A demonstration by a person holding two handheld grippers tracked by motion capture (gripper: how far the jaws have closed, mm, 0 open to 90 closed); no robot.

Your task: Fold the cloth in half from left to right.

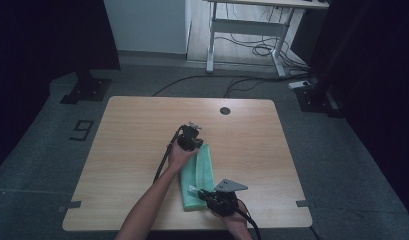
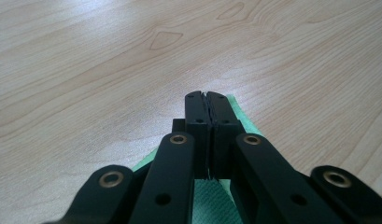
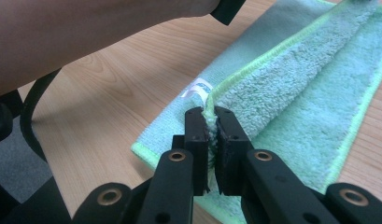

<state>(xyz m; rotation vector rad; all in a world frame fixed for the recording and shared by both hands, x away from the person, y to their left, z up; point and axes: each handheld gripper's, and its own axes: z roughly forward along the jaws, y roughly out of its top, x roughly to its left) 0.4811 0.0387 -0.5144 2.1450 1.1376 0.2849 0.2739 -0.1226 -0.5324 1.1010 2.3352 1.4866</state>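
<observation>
A green towel [image 1: 206, 167] lies folded in a long strip on the wooden table [image 1: 132, 150], right of centre. My left gripper [image 1: 196, 146] is at the towel's far end. In the left gripper view its jaws [image 2: 208, 100] are shut, with the thin green towel [image 2: 212, 205] edge running through and under them. My right gripper [image 1: 197, 190] is at the near end. In the right gripper view its jaws [image 3: 209, 114] are shut on a raised fold of the towel [image 3: 296, 93], beside a white label [image 3: 198, 88]. The person's left forearm [image 3: 86, 32] crosses above.
A round cable hole [image 1: 225, 110] sits near the table's far edge. Beyond the table stand a white desk frame [image 1: 247, 35], floor cables [image 1: 252, 82] and two black stand bases [image 1: 86, 89] [image 1: 317, 97]. Bare wood spreads left of the towel.
</observation>
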